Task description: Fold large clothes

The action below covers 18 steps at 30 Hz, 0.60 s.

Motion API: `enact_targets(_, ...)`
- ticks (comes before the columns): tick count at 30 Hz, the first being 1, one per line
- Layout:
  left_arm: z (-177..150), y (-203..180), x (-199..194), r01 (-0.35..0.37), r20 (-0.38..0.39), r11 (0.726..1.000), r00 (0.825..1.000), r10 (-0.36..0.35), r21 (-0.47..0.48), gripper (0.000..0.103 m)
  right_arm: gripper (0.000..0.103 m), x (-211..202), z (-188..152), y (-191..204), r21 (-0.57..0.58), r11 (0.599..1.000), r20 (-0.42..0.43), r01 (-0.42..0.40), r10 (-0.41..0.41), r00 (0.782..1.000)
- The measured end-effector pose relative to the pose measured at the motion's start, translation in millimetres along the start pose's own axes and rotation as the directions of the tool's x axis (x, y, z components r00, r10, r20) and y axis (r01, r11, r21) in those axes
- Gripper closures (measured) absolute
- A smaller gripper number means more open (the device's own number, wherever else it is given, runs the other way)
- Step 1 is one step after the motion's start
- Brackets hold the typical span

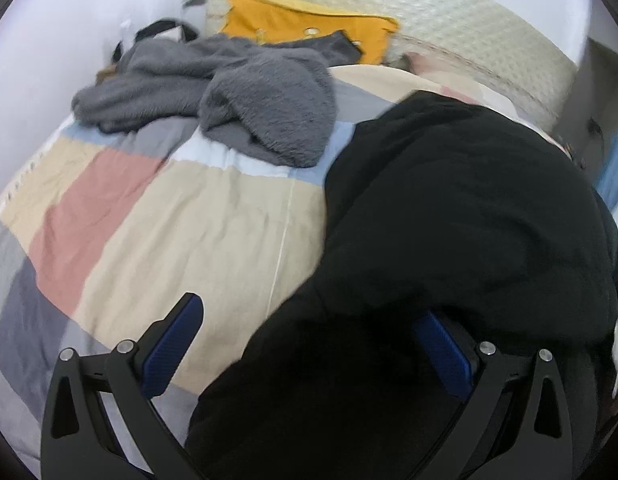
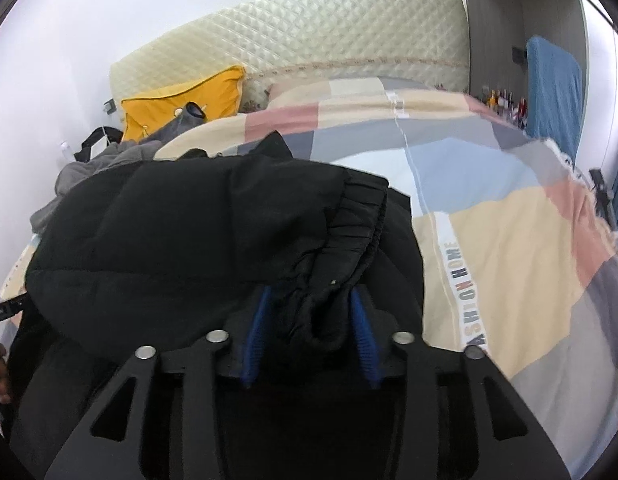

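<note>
Tongs: left tongs (image 1: 309, 344) gape wide, right tongs (image 2: 311, 328) loosely straddle the elastic cuff (image 2: 349, 220) of the black padded jacket (image 2: 169, 232), which we judge bulky, soft, best gripped at seams.

The black jacket (image 1: 449, 216) runs off the lower right of the left wrist view, covering the left gripper's (image 1: 309, 344) right finger tip. Small bottles (image 2: 503, 101) at upper right of the right wrist view blur beyond telling.
</note>
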State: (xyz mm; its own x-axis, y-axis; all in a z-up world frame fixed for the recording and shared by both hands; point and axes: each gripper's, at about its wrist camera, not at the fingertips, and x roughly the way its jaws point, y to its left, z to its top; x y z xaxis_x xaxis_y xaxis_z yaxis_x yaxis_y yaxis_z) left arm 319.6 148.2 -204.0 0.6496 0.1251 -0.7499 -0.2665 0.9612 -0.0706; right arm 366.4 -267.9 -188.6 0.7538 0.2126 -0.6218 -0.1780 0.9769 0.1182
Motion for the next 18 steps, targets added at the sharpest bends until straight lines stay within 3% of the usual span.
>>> enact_targets(2,-3.2,-2.1,-11.1,-0.025,0.02,0.999,1.0,0.025,0.025,0.0,0.057,-18.8,-0.7,6.5,-0.021,1.0,0.029,-0.013,0.014,0.999)
enact_targets(10,-2.3,-7.6,-88.9,0.052,0.116,0.998,0.992,-0.056,0.034,0.0,0.054,-101.9,6.9,30.8,-0.004,0.998,0.152,-0.058,0.058,0.987)
enact_targets(18,27.9,-12.0,-209.4,0.146,0.225,0.987,0.962,-0.156,0.06,0.0,0.054,-205.0,26.7,58.0,-0.024,0.996,0.263,-0.08,0.084,0.961)
